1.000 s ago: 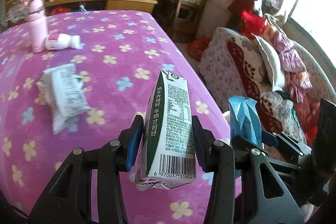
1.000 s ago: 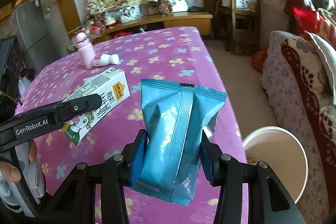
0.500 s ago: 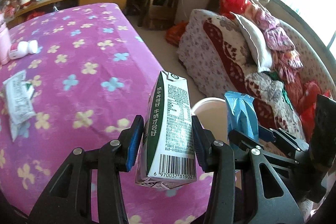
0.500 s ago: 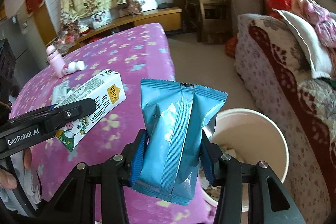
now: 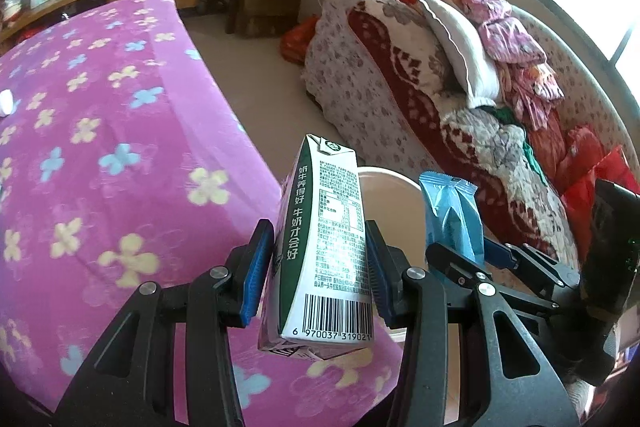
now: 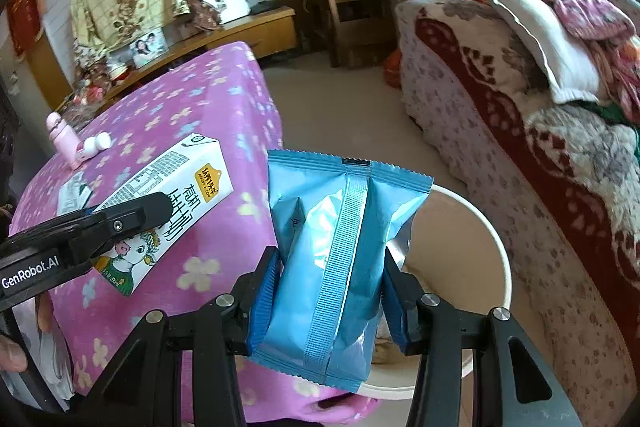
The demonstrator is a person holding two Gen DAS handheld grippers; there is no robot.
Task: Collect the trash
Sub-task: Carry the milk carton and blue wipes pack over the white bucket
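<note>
Both loads are now swinging off the table (image 5: 120,147) and out over the white bin (image 6: 472,227), which a second ago was barely in sight, so the drop is looking close. The left tongs (image 5: 318,283) are clamping the milk carton (image 5: 328,259) upright, near the bin's rim. The right tongs (image 6: 326,297) are squeezing the blue wrapper (image 6: 340,247) above the bin's mouth.

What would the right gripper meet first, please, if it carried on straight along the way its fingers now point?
Probably the white bin: the right gripper, shut on the blue packet, points over its open mouth towards the far rim. Depth is unclear, so it might pass above the rim.
</note>
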